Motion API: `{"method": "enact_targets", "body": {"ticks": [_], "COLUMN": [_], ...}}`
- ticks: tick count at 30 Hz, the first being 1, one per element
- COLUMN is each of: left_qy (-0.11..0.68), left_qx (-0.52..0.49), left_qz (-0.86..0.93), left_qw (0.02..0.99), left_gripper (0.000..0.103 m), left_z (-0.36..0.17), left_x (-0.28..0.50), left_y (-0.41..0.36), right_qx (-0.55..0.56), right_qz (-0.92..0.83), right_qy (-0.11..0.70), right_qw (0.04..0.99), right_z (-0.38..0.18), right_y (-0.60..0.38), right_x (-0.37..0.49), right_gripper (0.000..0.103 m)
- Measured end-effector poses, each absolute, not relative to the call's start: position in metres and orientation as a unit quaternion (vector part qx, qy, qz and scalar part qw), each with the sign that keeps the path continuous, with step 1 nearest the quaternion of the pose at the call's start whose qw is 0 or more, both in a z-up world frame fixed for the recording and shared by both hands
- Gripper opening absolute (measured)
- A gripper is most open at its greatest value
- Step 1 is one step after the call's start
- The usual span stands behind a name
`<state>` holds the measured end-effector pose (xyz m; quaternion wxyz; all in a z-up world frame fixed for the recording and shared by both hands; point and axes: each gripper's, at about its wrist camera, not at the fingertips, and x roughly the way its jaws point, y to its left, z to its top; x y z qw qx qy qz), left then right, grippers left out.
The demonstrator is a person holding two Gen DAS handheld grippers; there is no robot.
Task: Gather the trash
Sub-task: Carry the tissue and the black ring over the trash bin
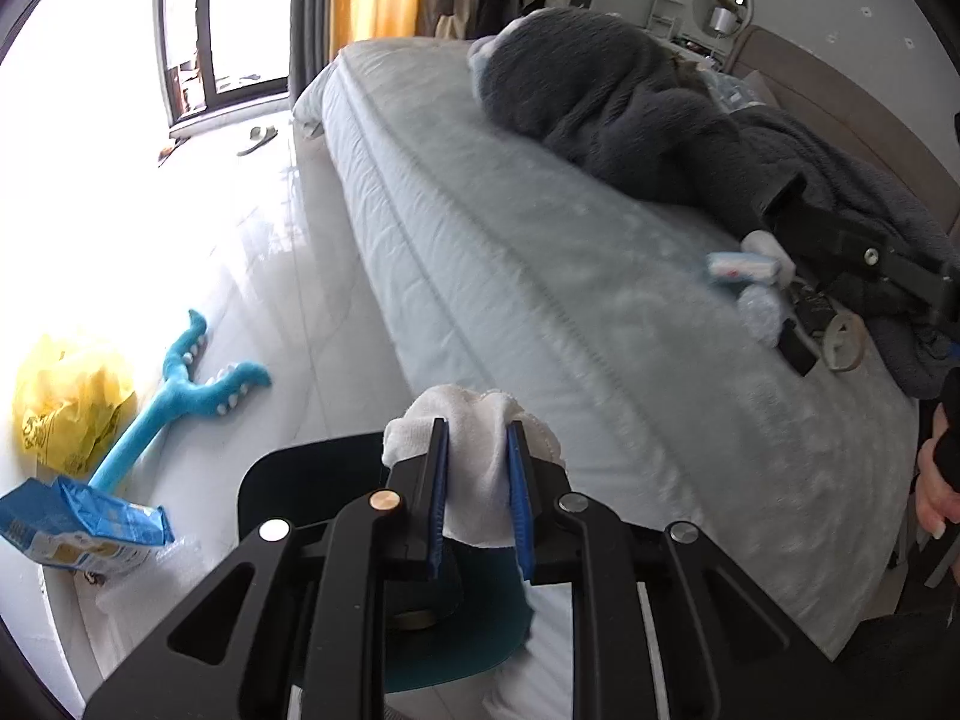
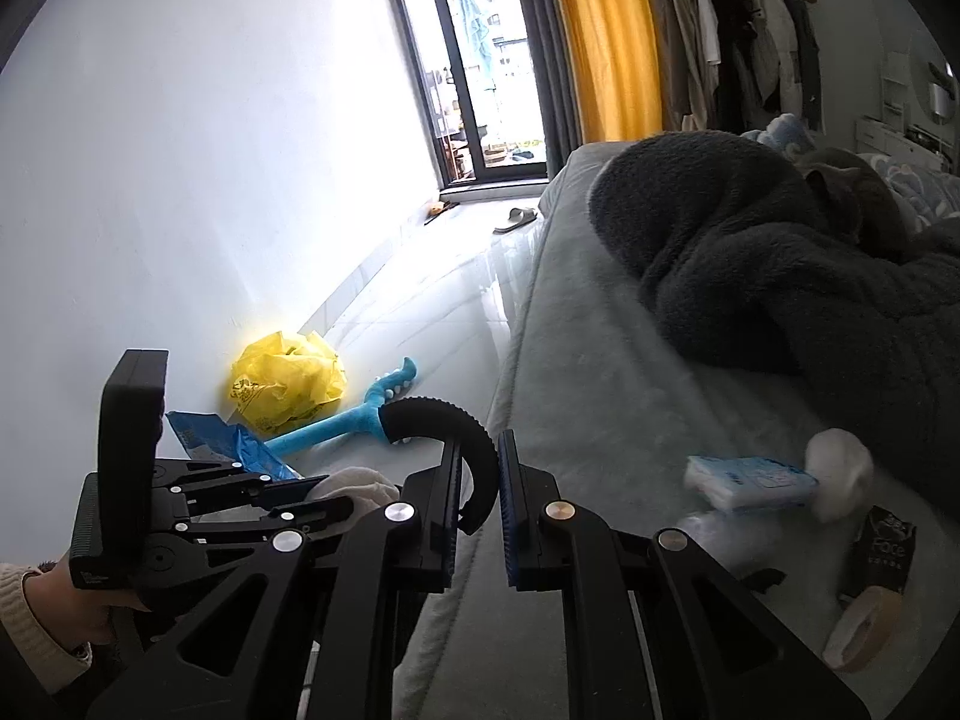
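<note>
My left gripper (image 1: pixel 477 427) is shut on a white crumpled cloth wad (image 1: pixel 474 468), held over the floor beside the bed. In the right wrist view the same wad (image 2: pixel 360 483) shows at the left gripper's tips. My right gripper (image 2: pixel 480 450) is shut on a black curved toothed piece (image 2: pixel 444 420), above the mattress edge. On the bed lie a blue-white tissue pack (image 2: pixel 750 483), a white wad (image 2: pixel 840 477), a black packet (image 2: pixel 888 546) and a tape roll (image 2: pixel 864 630). The tissue pack (image 1: pixel 741 267) and tape roll (image 1: pixel 843 348) also show in the left wrist view.
A yellow plastic bag (image 1: pixel 72 402), a blue plush toy (image 1: pixel 174 396) and a blue package (image 1: pixel 84 531) lie on the glossy floor by the wall. A dark teal rounded object (image 1: pixel 282 480) sits under my left gripper. A dark fleece blanket (image 2: pixel 780 258) covers the bed's far side.
</note>
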<state>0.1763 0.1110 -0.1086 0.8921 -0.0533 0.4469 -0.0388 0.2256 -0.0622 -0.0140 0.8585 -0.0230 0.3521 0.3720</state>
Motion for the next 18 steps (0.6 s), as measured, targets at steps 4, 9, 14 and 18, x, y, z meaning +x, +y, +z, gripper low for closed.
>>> {"method": "enact_targets", "body": {"ticks": [4, 9, 14, 18], "left_qy": [0.468, 0.500, 0.533, 0.553], "left_qx": [-0.055, -0.061, -0.074, -0.083], "left_qz": [-0.024, -0.010, 0.002, 0.006], "left_qw": [0.882, 0.864, 0.843, 0.829], "left_gripper": [0.020, 0.020, 0.021, 0.022], "left_z": [-0.126, -0.151, -0.175, -0.190], "left_x": [0.172, 0.166, 0.160, 0.153], "left_y": [0.130, 0.154, 0.177, 0.192], "right_qx": [-0.030, -0.036, -0.043, -0.048], "right_qz": [0.384, 0.396, 0.406, 0.411], "right_qy": [0.363, 0.379, 0.391, 0.403], "right_qw": [0.848, 0.836, 0.825, 0.817], "right_z": [-0.020, -0.031, -0.041, -0.050], "right_y": [-0.034, -0.004, 0.022, 0.038], "right_x": [0.224, 0.222, 0.220, 0.217], "right_gripper": [0.012, 0.012, 0.012, 0.012]}}
